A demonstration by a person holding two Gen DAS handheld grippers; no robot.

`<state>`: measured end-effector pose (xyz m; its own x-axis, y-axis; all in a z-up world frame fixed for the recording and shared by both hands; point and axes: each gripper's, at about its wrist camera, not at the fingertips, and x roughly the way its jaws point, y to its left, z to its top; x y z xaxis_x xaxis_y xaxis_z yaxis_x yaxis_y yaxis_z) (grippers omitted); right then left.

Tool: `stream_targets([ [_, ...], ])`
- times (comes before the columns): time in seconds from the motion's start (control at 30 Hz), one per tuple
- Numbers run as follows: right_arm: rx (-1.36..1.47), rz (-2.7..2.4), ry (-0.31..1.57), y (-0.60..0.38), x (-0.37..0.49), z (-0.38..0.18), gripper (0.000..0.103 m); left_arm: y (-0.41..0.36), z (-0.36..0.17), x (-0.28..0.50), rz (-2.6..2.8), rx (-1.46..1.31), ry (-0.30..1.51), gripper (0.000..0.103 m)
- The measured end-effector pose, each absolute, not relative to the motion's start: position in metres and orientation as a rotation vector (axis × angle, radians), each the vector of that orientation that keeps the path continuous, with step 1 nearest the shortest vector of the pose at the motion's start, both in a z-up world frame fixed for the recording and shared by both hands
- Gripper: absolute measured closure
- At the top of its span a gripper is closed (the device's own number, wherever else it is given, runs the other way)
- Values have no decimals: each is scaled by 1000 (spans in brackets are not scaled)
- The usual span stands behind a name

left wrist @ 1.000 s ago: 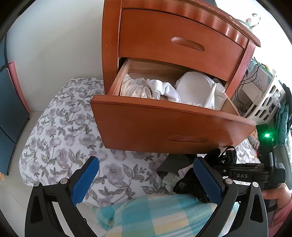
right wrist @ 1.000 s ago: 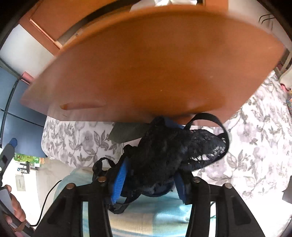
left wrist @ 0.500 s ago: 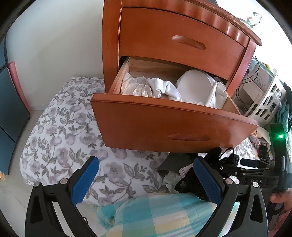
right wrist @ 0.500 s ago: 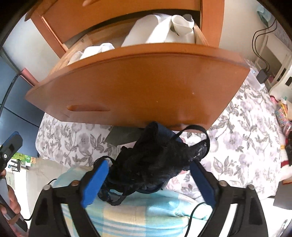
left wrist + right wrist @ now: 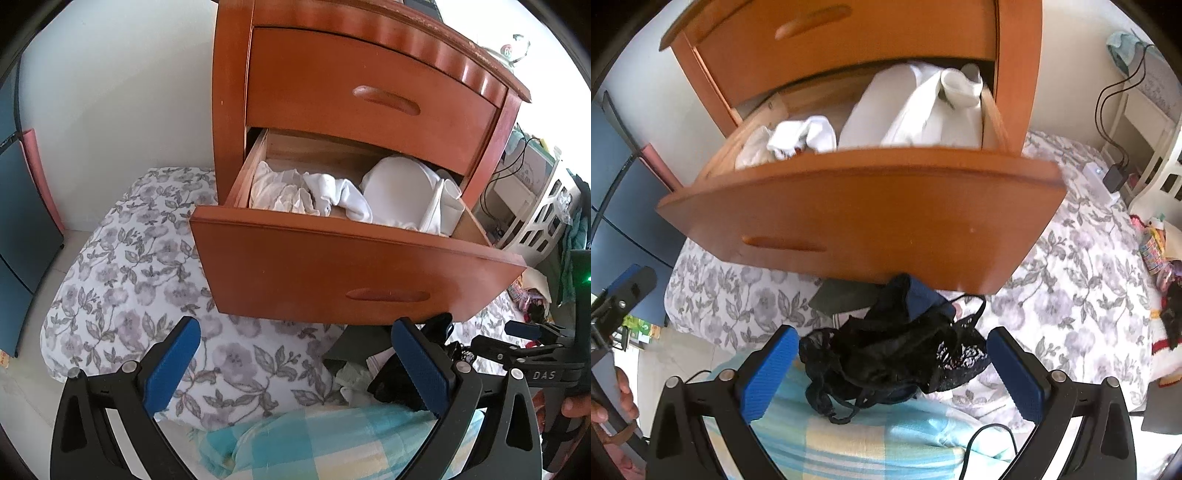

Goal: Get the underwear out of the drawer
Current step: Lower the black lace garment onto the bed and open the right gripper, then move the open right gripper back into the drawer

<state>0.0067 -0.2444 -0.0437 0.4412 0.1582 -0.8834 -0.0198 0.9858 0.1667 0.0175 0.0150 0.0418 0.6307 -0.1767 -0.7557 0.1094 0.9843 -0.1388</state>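
Where left view hides it, black underwear (image 5: 894,354) lies released, right hand-held gripper (image 5: 892,373) wide

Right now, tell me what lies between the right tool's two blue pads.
The black lace underwear, released on the checked blanket, clear of both pads; right wrist view.

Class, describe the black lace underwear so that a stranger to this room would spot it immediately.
Find the open lower drawer of the wooden nightstand. Just below its front, a crumpled heap lies on the blue checked cloth: the black lace underwear. The clothes in the drawer are white.
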Motion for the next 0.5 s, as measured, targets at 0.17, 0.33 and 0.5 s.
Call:
stream_targets([
  [0.17,133,127,1034,-239,3,-20,0,17,44,18,-168,-79,826,0],
  [0.33,97,144,953,-230,2,12,0,18,49,18,-183,-74,753,0],
  [0.5,63,171,887,-218,5,35,0,25,49,21,-204,-100,723,0],
])
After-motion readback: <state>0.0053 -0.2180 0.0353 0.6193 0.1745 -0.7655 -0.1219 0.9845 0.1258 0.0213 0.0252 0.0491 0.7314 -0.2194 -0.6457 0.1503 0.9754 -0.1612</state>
